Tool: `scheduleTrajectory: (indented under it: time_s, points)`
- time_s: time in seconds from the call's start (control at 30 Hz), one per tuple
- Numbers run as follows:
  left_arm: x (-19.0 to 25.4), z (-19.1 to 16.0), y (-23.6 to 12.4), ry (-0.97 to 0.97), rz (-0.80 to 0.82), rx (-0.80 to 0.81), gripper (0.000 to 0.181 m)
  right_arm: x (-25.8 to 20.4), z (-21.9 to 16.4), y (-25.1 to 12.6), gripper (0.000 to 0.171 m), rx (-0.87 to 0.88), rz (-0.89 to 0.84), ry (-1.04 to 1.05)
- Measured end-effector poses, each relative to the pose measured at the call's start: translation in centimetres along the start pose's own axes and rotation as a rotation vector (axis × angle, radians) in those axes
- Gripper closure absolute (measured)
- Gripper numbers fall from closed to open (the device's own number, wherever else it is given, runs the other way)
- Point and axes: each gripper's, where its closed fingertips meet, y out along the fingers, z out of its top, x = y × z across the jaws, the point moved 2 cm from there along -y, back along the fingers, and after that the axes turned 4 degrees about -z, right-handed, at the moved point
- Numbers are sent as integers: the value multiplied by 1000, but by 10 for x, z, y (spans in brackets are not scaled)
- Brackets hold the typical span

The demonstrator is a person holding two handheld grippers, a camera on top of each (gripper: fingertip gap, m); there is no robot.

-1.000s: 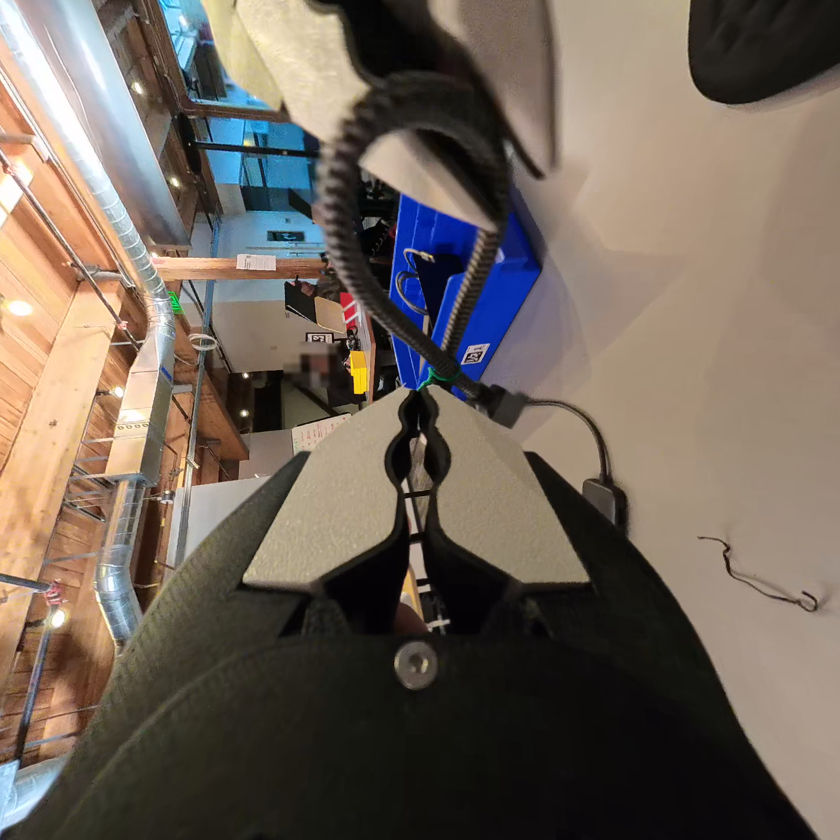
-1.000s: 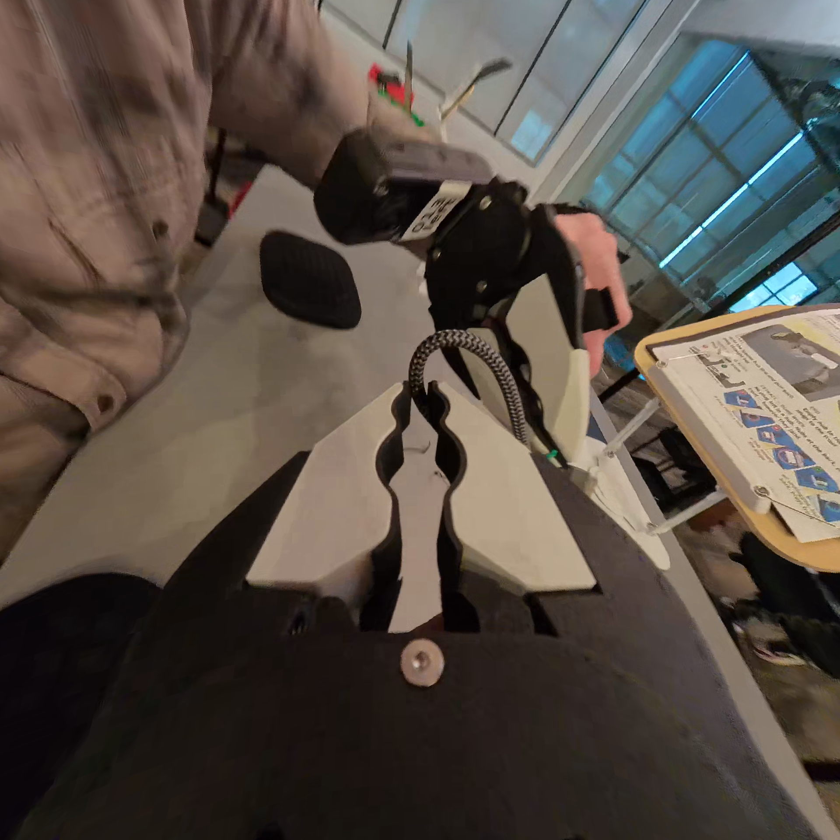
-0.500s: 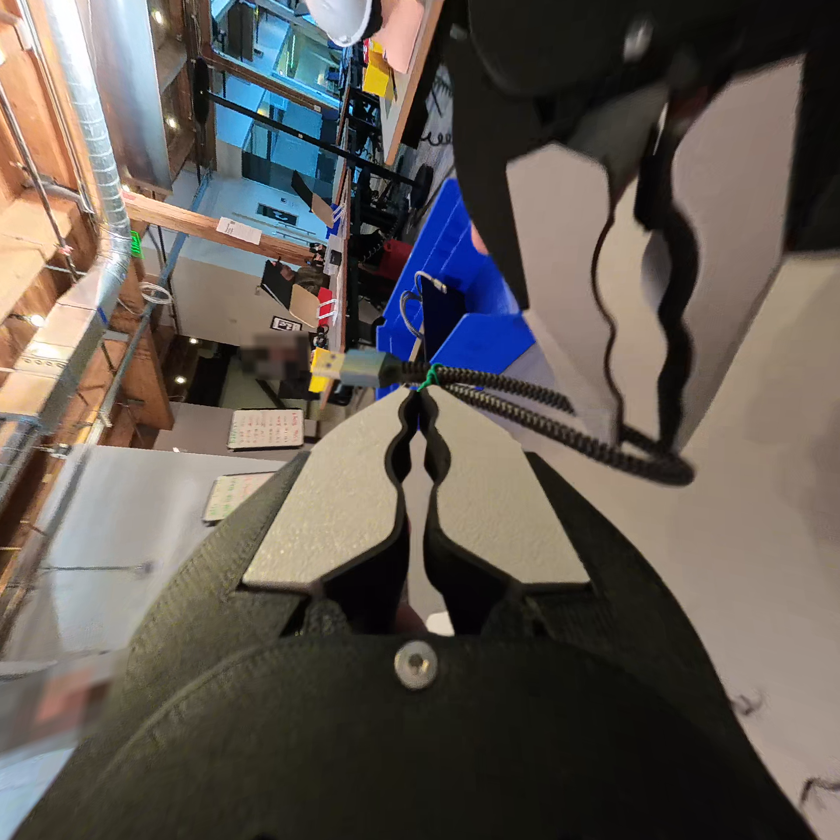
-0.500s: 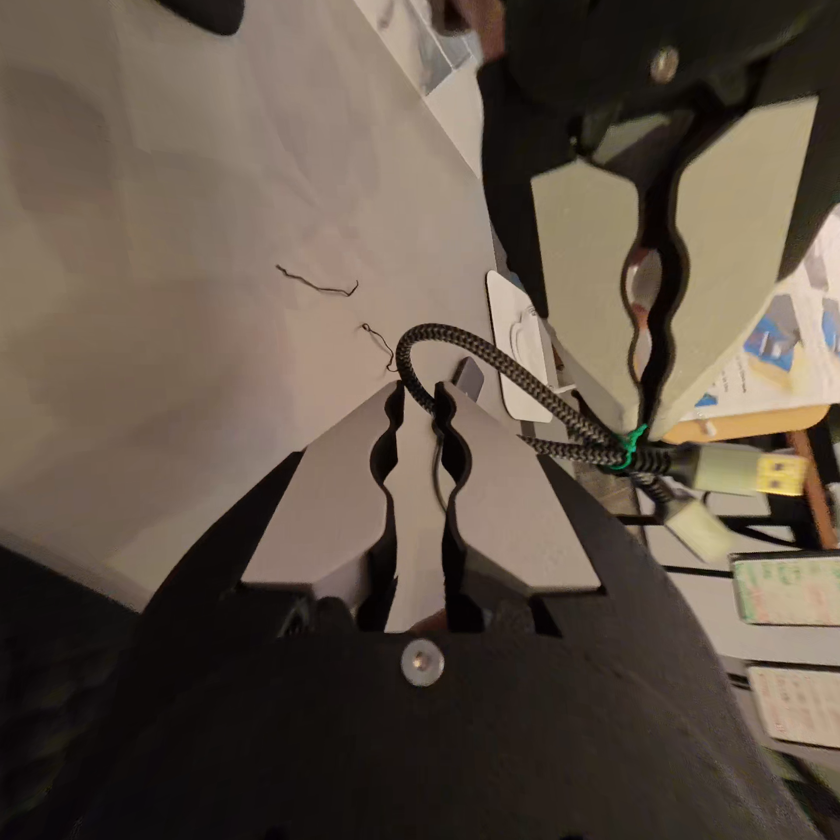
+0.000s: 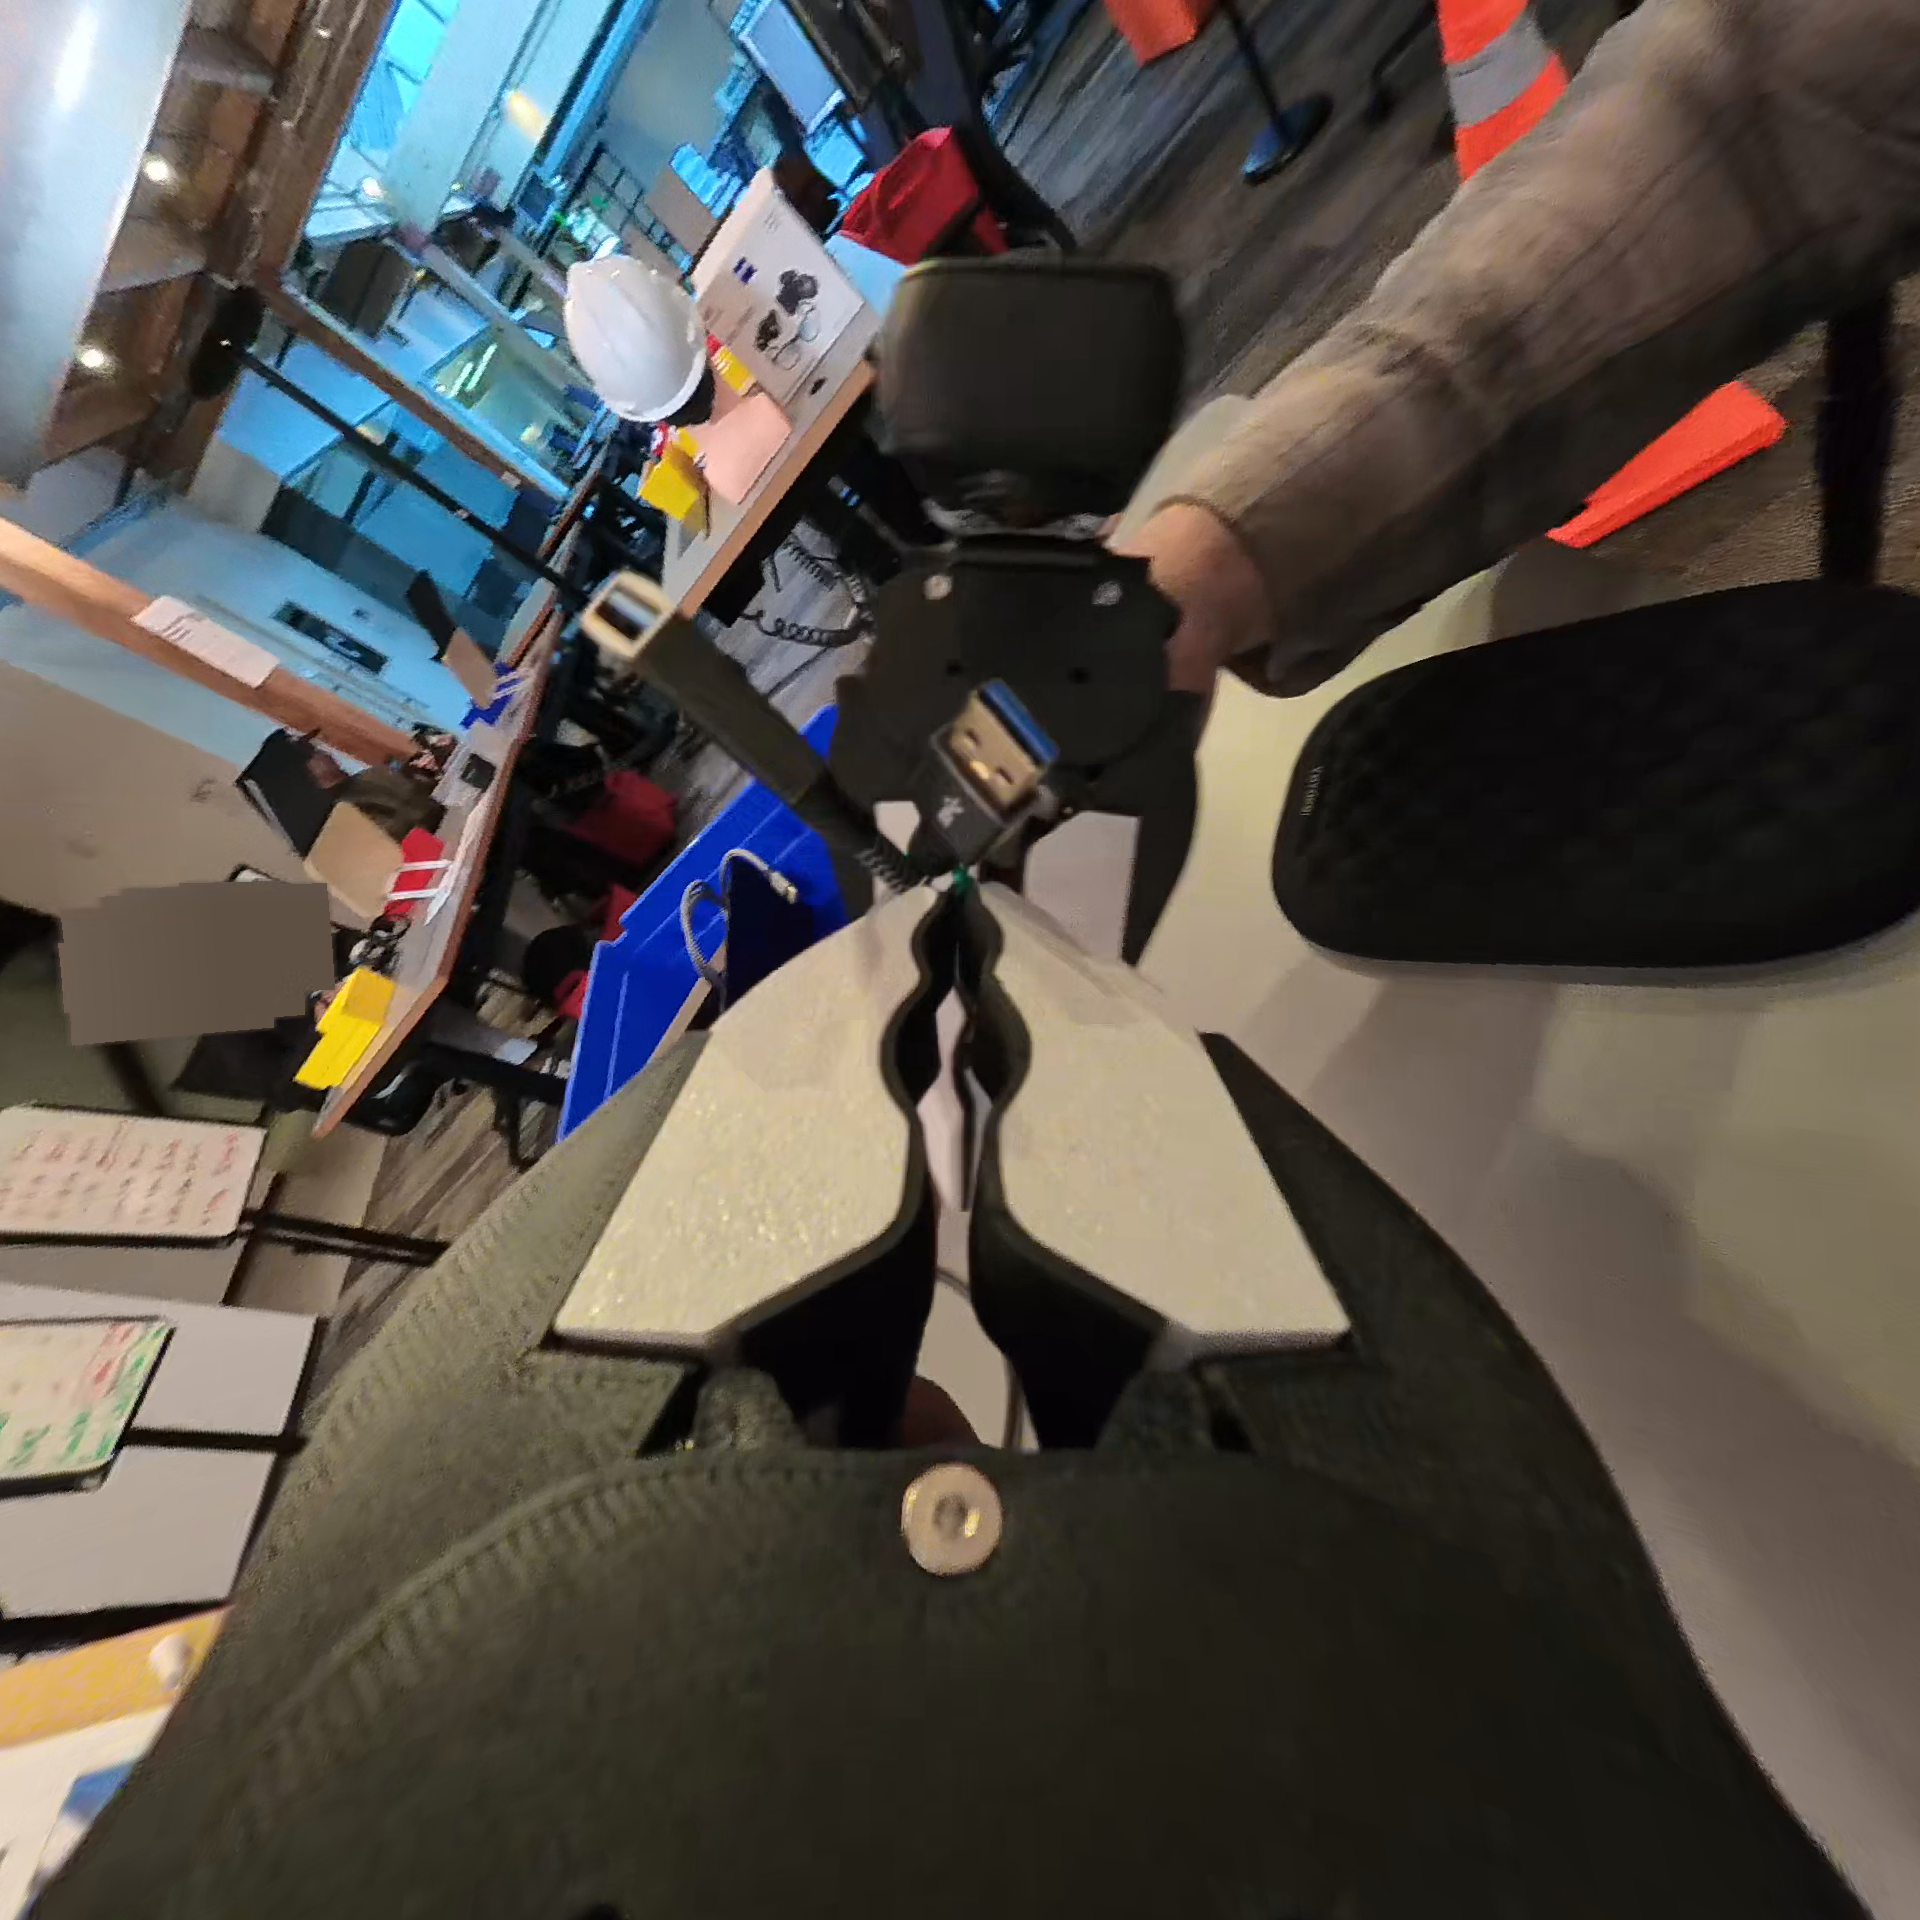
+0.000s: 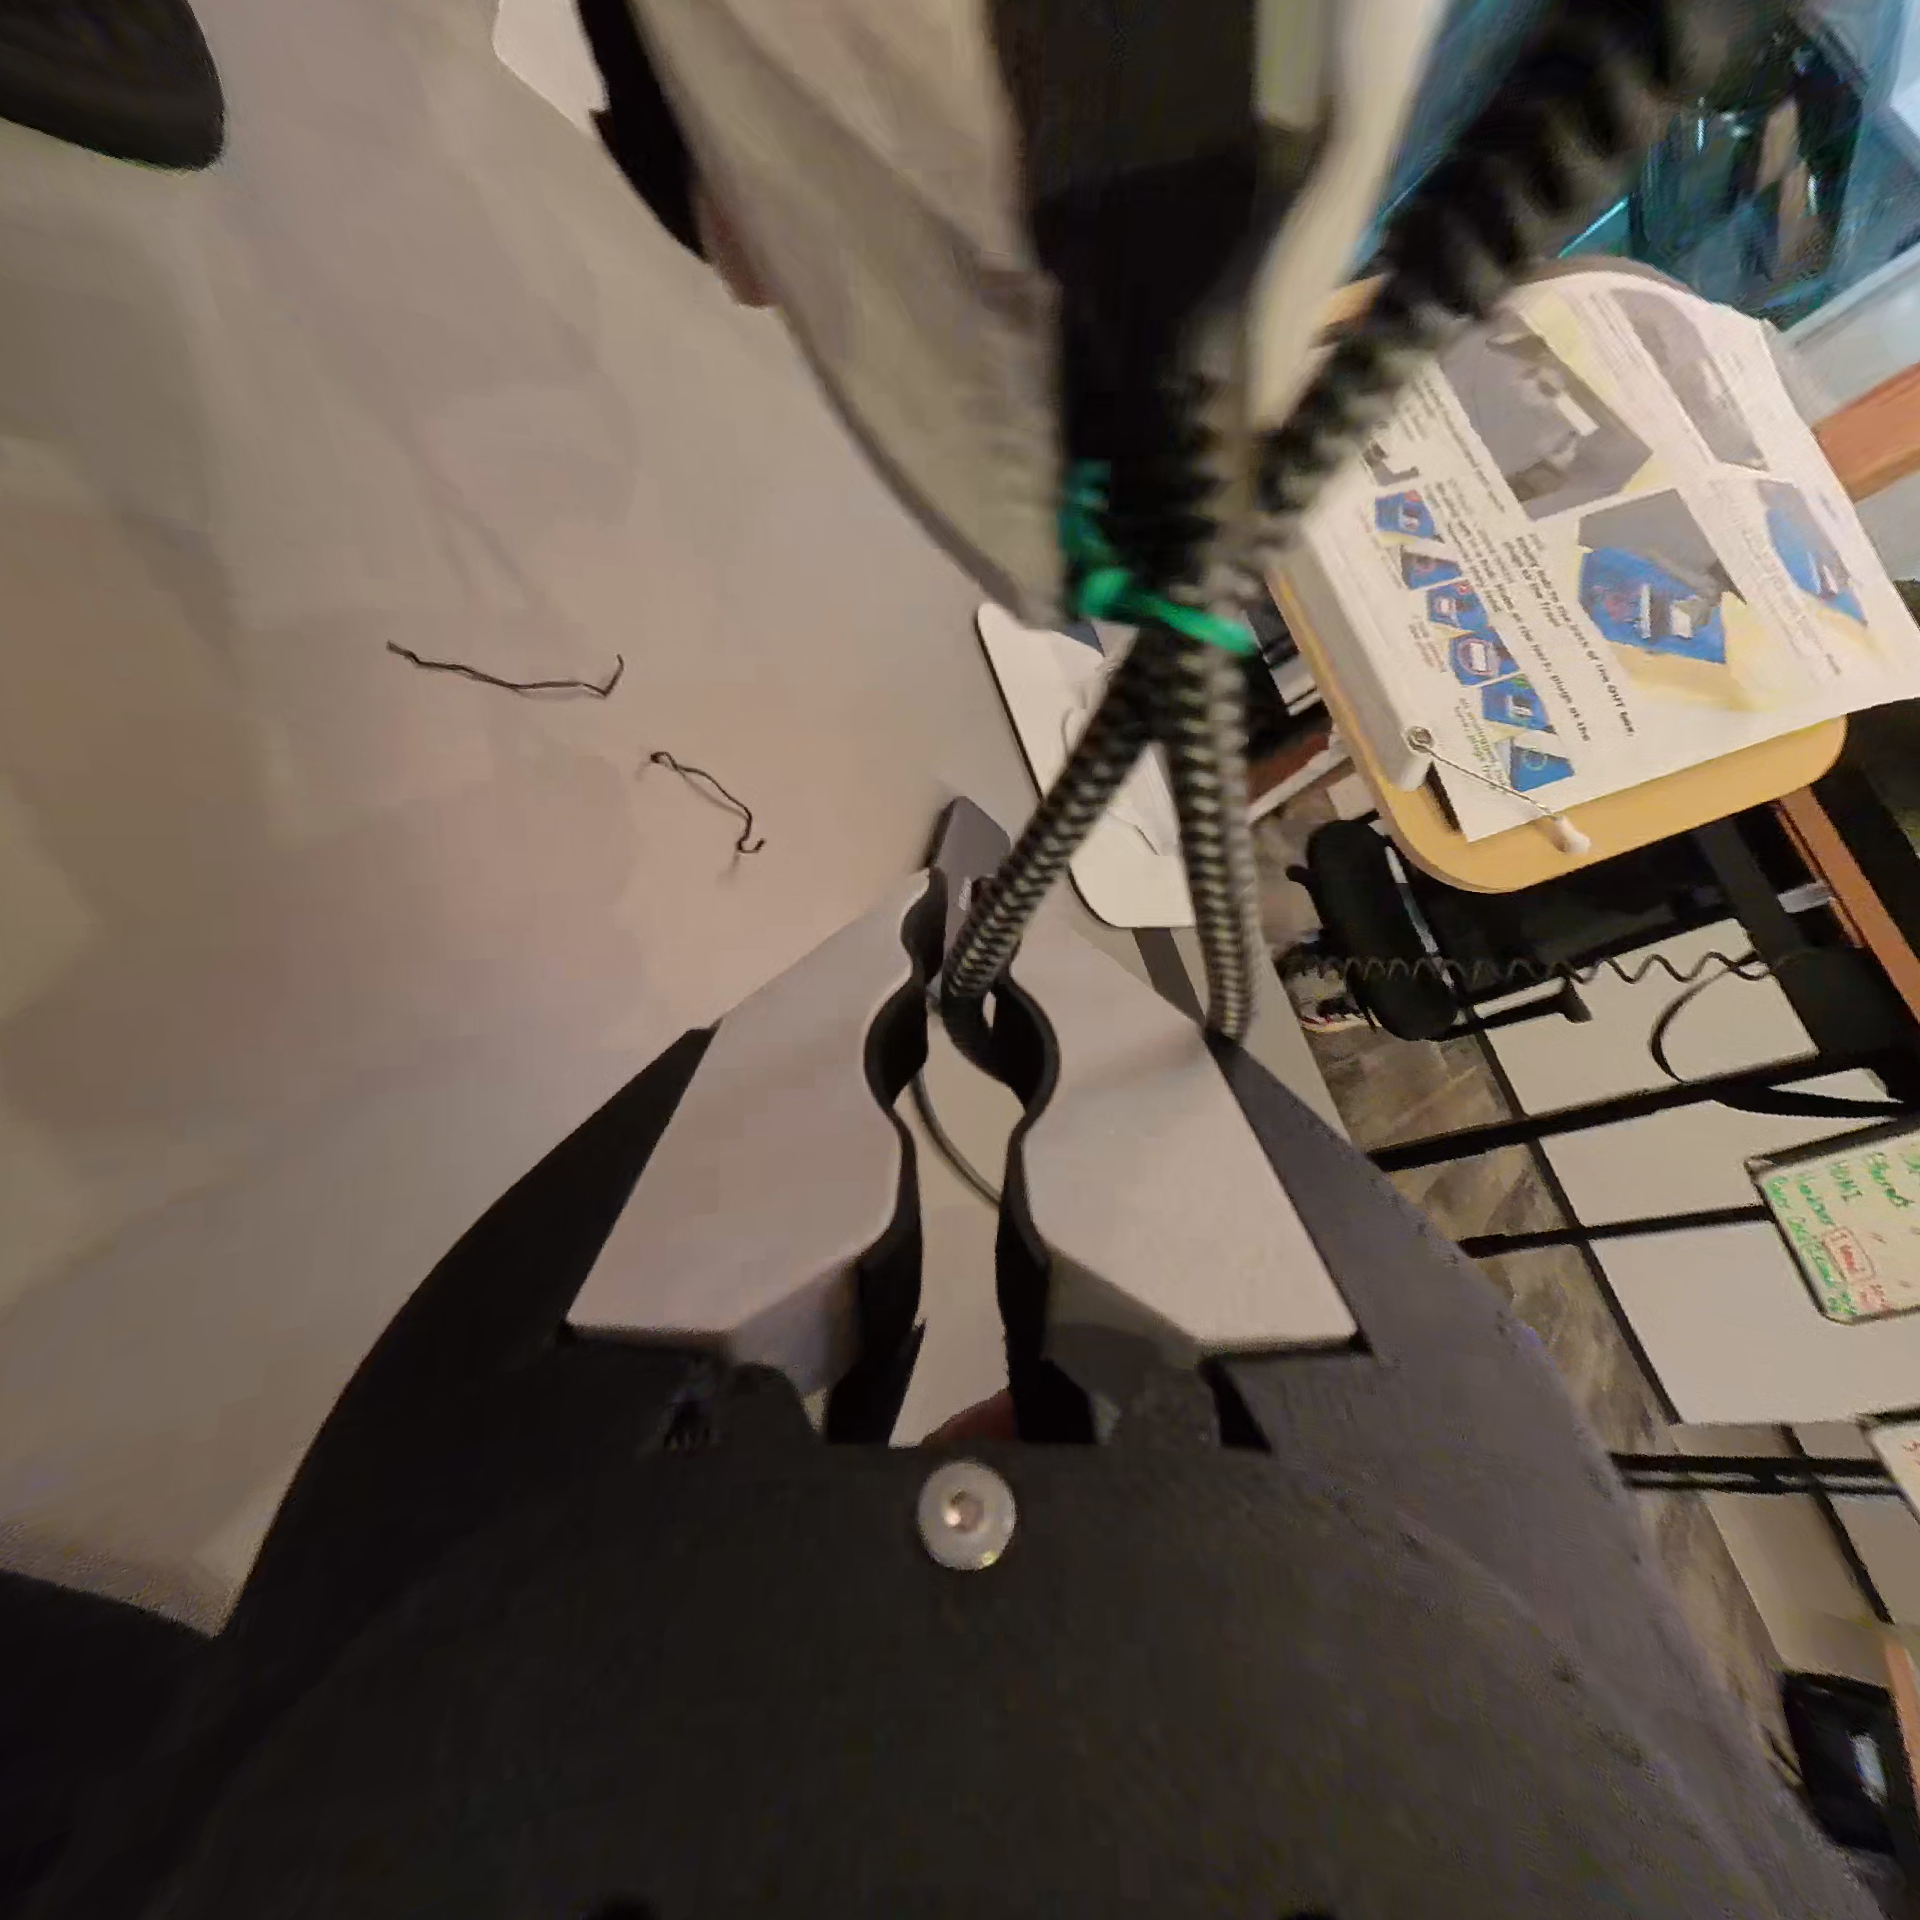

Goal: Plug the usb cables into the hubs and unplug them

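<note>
Left gripper (image 5: 954,902): fingers pressed almost together at the tips, pinching a braided cable (image 5: 878,854) at a green tie (image 5: 961,881). The cable's two plugs stand just beyond the tips: a grey USB-A plug with blue insert (image 5: 985,769) to the right, and a longer dark plug with a pale end (image 5: 691,675) angled up to the left.

Right gripper (image 6: 961,971): fingers narrowly parted, closed on the braided cable (image 6: 1023,878) just behind the tips. From there the cable rises to the green tie (image 6: 1143,603), where it meets the blurred left gripper (image 6: 935,312) overhead. A second braided strand (image 6: 1216,831) drops from the tie to the right of the gripper and passes behind its right finger.

Hub: small grey block (image 6: 971,836) on the grey table (image 6: 312,935), directly beyond the right gripper's tips, partly hidden by the cable. A thin dark lead (image 6: 940,1132) shows through the gap between the fingers.

Other items on the table, relative to the hub: two loose black wire scraps (image 6: 509,675) (image 6: 707,795) to its left; a white card (image 6: 1049,717) just beyond it at the table edge.

In the left wrist view, relative to the left gripper: the right gripper's black body (image 5: 1029,644) behind the plugs, held by a hand (image 5: 1205,613) in a grey sleeve (image 5: 1538,312); a black oval pad (image 5: 1621,779) on the table to the right; a blue bin (image 5: 665,966) to the left.
</note>
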Motion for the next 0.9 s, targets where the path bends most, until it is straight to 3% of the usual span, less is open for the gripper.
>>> scheduleTrajectory:
  time_s: [0.23, 0.53, 0.63, 0.77, 0.9]
  points:
    - [30, -8, 12, 105, -149, -75, 180, 20, 9, 2, 161, 45, -94, -120]
    - [38, -31, 19, 143, -217, -217, 180, 42, 27, -15, 156, -119, -380, -702]
    - [33, -42, 23, 125, -180, -266, 180, 39, 10, -14, 146, -184, -294, -647]
    - [24, -64, 22, 54, -127, -300, 180, 28, -18, -16, 111, -275, -156, -528]
    - [22, -78, 26, 67, -66, -341, 180, 21, -33, -20, 102, -313, -96, -451]
